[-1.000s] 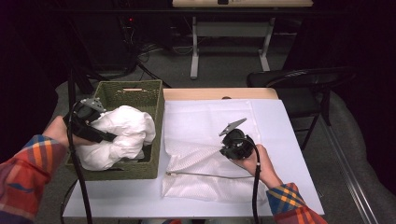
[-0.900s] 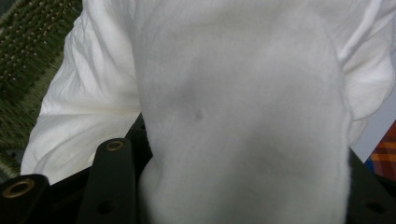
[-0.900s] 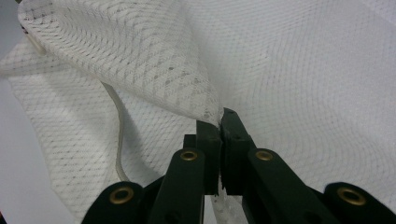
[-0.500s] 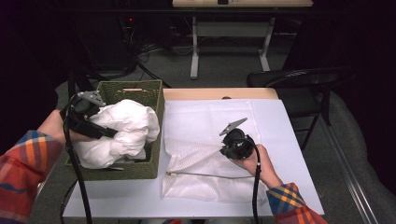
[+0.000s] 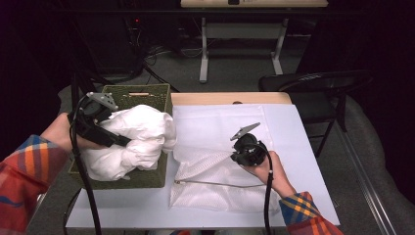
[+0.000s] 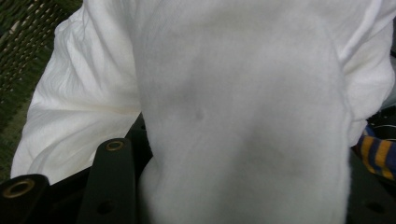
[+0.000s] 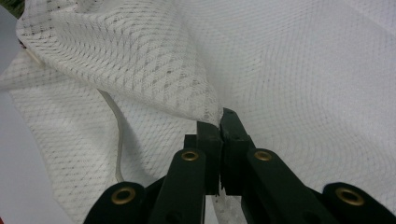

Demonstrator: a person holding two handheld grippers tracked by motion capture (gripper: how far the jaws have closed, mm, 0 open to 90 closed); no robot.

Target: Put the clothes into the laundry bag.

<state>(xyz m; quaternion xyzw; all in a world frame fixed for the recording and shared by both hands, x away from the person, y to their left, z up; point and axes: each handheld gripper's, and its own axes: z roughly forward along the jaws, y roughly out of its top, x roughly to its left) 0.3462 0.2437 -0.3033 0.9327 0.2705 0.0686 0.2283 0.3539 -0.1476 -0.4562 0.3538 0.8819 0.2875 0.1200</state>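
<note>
Mesh bag (image 7: 140,60) sits pinched in my right gripper (image 7: 220,123) at the counter's middle; my left gripper (image 5: 120,142) clamps white cloth (image 5: 139,134) over the left basket (image 5: 147,93).

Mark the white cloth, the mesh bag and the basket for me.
white cloth (image 5: 139,134), high view, bunched middle.
mesh bag (image 5: 205,166), high view, flat netting.
basket (image 5: 156,90), high view, back rim.

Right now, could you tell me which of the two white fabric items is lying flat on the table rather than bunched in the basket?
The mesh bag, pinched by the right gripper; the plain cloth sits heaped in the green basket.
</note>
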